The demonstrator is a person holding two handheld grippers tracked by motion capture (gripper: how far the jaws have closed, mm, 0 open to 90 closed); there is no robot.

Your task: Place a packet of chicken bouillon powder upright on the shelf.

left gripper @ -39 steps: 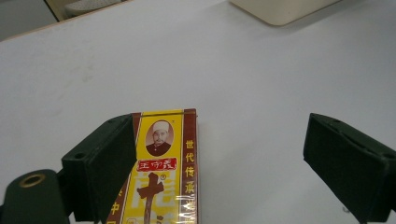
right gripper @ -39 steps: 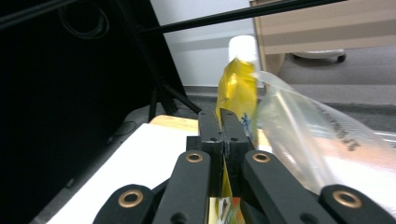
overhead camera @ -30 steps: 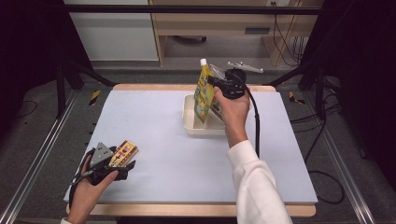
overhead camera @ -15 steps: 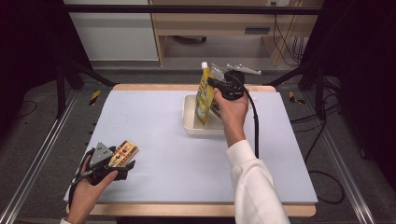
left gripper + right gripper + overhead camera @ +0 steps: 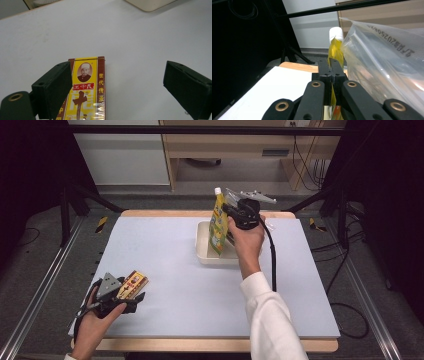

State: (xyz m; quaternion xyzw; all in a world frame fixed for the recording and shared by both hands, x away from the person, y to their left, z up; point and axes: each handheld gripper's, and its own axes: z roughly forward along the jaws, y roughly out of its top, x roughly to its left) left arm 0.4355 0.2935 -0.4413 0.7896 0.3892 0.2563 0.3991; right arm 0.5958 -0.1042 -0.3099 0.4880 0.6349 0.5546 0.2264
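A yellow spouted pouch [image 5: 218,222] with a white cap [image 5: 336,33] hangs upright over a cream tray [image 5: 206,251] at the back middle of the table. My right gripper [image 5: 228,210] is shut on the pouch's upper edge, and its jaws meet on the yellow film [image 5: 331,67]. At the front left a yellow and brown printed box [image 5: 133,284] lies flat on the table. My left gripper [image 5: 136,291] is open around it. The box [image 5: 86,92] rests beside one jaw, with a wide gap to the other.
A clear plastic bag [image 5: 387,65] hangs close beside the pouch, by my right gripper. The tray's corner [image 5: 150,3] lies far ahead of my left gripper. White table surface [image 5: 165,260] stretches between the box and the tray.
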